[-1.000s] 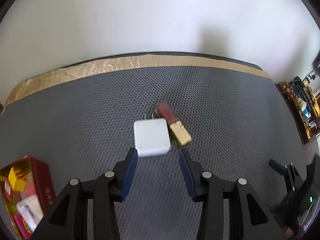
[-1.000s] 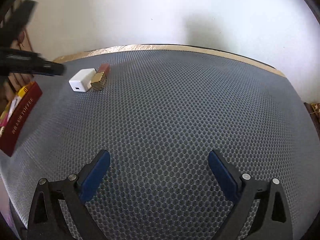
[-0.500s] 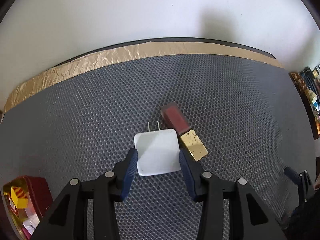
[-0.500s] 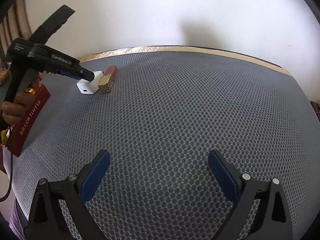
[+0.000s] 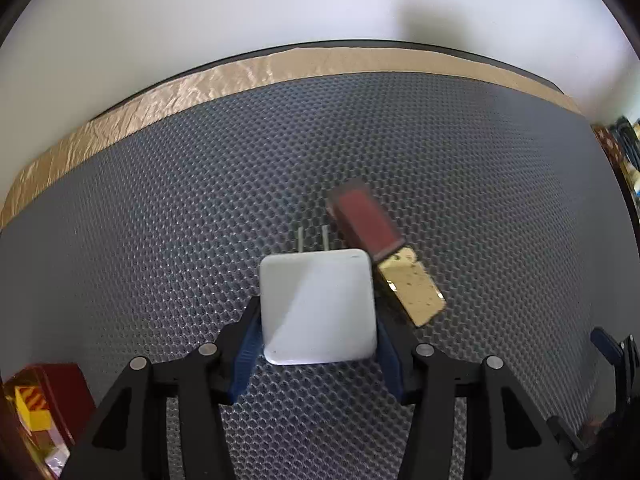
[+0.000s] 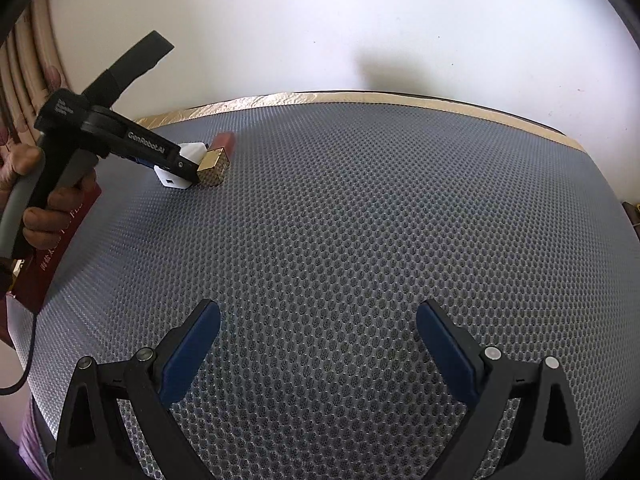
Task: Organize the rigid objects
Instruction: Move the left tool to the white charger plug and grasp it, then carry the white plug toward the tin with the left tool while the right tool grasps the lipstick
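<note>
A white square charger plug lies on the grey honeycomb mat, prongs pointing away. My left gripper has its blue fingers on both sides of the plug, touching its edges. A red and gold lipstick lies right next to the plug on its right. In the right wrist view the left gripper covers part of the plug, with the lipstick beside it. My right gripper is wide open and empty over the mat's near part.
A dark red box with small items inside sits at the mat's left edge; it also shows in the right wrist view. Tan tape lines the mat's far edge below a white wall. Shelves with clutter stand far right.
My left gripper moved forward until its fingers came around the white plug, then closed in against its sides. The right gripper stayed still and open.
</note>
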Available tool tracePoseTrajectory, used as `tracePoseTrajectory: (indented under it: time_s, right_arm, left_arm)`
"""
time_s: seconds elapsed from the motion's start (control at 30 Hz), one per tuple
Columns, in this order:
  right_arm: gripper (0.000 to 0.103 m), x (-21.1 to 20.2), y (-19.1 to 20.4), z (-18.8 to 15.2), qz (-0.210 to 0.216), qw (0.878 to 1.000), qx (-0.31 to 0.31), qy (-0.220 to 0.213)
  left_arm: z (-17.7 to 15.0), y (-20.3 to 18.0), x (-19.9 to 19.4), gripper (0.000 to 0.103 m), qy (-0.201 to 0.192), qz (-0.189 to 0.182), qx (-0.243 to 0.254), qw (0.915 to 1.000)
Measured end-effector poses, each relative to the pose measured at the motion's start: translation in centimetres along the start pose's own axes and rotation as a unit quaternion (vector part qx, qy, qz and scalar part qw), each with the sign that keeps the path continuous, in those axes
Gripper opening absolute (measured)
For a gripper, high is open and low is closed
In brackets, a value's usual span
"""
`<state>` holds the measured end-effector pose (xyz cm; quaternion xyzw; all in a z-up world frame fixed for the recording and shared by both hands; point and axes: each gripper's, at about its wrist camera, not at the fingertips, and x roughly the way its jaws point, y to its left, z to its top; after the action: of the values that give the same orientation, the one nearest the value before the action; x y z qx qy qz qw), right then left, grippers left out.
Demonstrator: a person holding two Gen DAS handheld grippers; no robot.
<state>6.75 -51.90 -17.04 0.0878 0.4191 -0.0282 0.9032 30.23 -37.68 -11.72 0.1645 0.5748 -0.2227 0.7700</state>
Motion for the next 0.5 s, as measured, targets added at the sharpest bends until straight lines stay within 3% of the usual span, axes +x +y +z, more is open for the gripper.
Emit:
tracePoseTrajectory:
  time_s: [0.23, 0.43, 0.5]
  right_arm:
    - [0.098, 0.2, -0.1, 0.0, -0.003, 1.000, 0.000, 0.007]
    - [0.098, 0.6, 0.0, 0.2, -0.012, 1.000, -0.002, 0.015]
    - [0.098, 0.4, 0.2, 0.7, 0.002, 1.000, -0.003, 0.007]
  left_arm:
    - [-3.2, 1.0, -1.1, 0.050, -0.037, -0.005, -0.043, 0.9984]
    - [-9.5, 1.9, -3.5, 0.050, -0.055, -0.026, -0.079, 0.9950]
    - [-11.2, 2.1, -4.4, 0.050, -0.058, -0.032, -0.087, 0.9940]
